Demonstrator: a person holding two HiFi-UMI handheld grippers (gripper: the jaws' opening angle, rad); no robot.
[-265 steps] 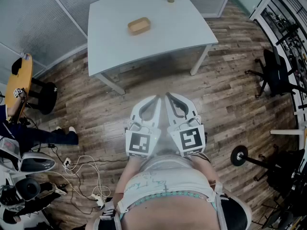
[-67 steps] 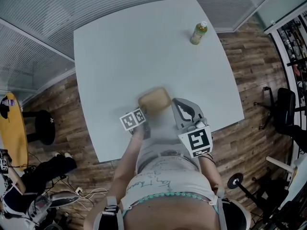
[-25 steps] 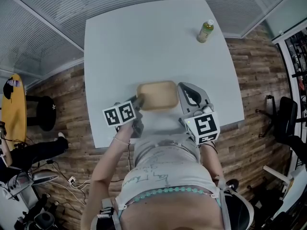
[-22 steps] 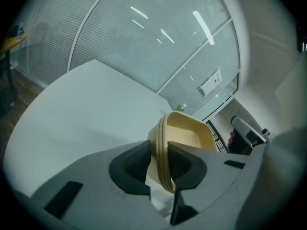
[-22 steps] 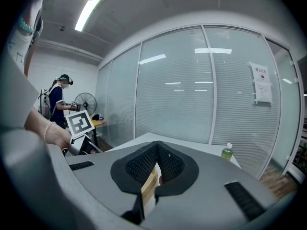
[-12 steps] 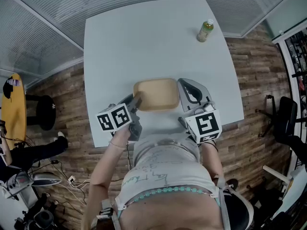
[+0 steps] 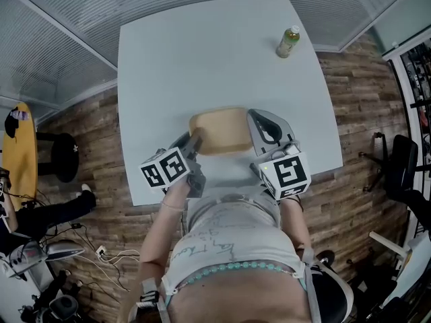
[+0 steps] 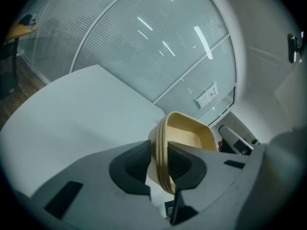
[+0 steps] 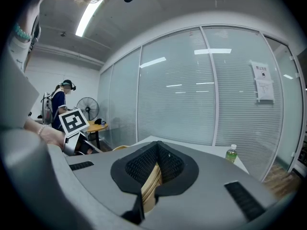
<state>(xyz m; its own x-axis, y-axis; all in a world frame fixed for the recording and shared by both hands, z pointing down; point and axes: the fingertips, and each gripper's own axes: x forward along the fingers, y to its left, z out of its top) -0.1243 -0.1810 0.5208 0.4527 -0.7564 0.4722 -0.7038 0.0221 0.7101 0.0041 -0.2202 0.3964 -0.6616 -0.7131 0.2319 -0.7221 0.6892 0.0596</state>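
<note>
Evidently, a shallow tan tray was gripped at its two opposite ends, with one tool on each. The left tool was clenched on the tray's left rim. In the left gripper view the rim's ribbed edge was seen pinched between the dark pads, and the tray's hollow opened out beyond them. The right tool was likewise clamped on the right rim, and in the right gripper view only a thin strip of that rim was seen wedged between its ridged pads.

The two-ended hold was judged to serve balance: a wide, light tray taken by one end would sag or twist, whereas opposed grips kept it level. The rim was probably chosen because it was the only part thin enough to fit between the jaws.

The tray was held over the near part of the white bench, close to the person's body. Whether it rested on the bench or was lifted just clear could not be told. A capped green drink bottle was left upright near the bench's far right corner, well apart from the tray. A round black stool was seen on the wooden floor to the left.
</note>
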